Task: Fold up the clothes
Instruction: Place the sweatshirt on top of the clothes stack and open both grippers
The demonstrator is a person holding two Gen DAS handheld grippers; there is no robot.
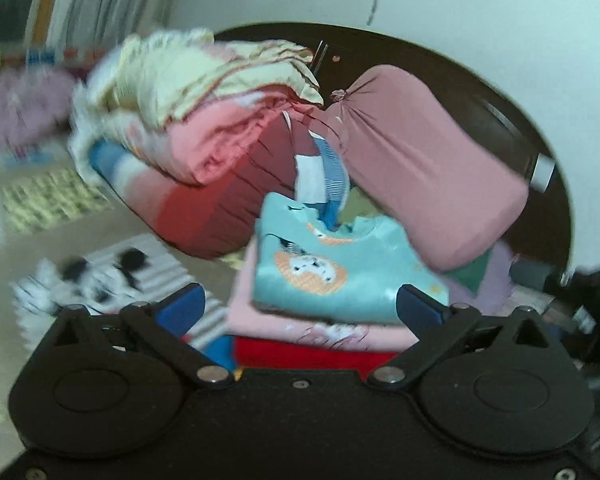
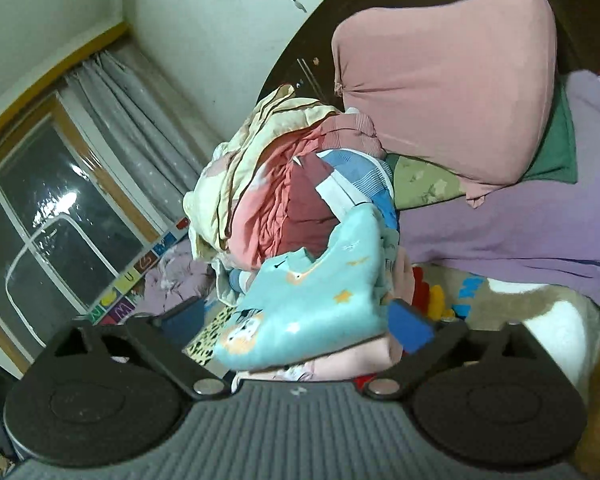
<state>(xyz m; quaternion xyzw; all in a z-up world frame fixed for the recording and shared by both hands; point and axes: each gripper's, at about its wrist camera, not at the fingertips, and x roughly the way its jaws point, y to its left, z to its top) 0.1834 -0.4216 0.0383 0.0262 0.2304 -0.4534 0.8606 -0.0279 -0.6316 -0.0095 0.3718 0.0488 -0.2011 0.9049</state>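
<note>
Left gripper [image 1: 298,306]: fingers spread apart, gripping nothing.
Right gripper [image 2: 298,320]: fingers spread apart, empty.
Folded turquoise top [image 1: 340,272]: lies on a folded pink garment [image 1: 284,320], which sits on a red one [image 1: 312,354].
Unfolded pile [image 1: 188,112]: heaped behind the stack, beside a pink pillow [image 1: 428,176].
Striped garment [image 1: 140,272]: on the bed, left of the stack.

On my bed [image 2: 512,300], a folded stack topped by a turquoise shirt [image 1: 340,276] lies before the loose clothes heap [image 1: 204,140]; the pink pillow [image 1: 428,168] sits beside that heap.
</note>
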